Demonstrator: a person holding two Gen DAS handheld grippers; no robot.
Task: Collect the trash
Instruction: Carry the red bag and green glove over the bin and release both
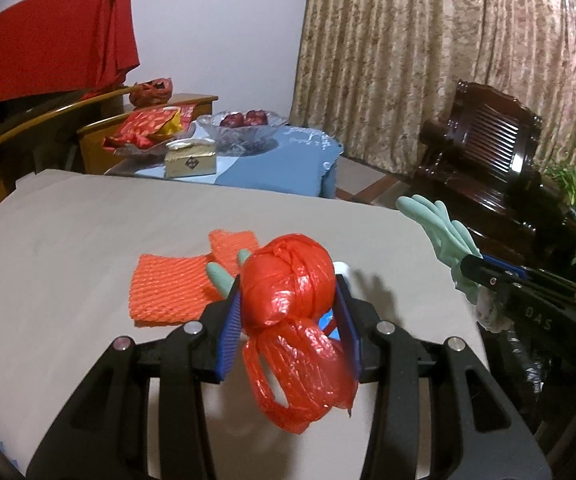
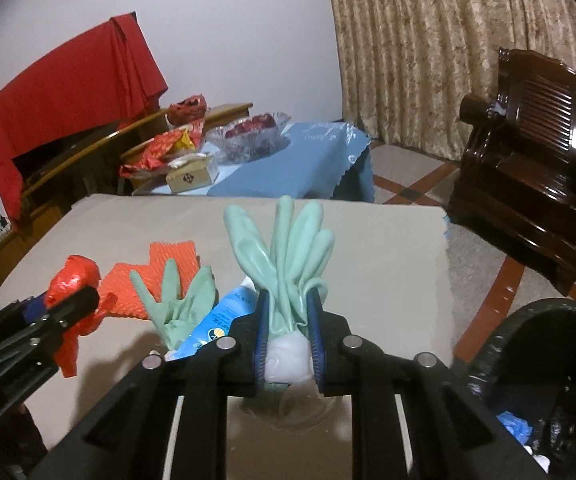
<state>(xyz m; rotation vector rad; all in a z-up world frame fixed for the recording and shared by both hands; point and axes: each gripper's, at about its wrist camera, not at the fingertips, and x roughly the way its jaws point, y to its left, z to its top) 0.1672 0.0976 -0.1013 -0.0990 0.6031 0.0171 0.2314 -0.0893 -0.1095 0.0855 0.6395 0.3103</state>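
Knotted red plastic bag, crumpled and glossy, raised above the beige table top. Pale green rubber glove, fingers upward, also raised. Second green glove, two orange foam nets and blue-white packet lying flat together.

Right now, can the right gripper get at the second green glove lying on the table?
Probably not yet: the right gripper is shut on a green glove, so its fingers are full. The second glove lies uncovered just left of it.
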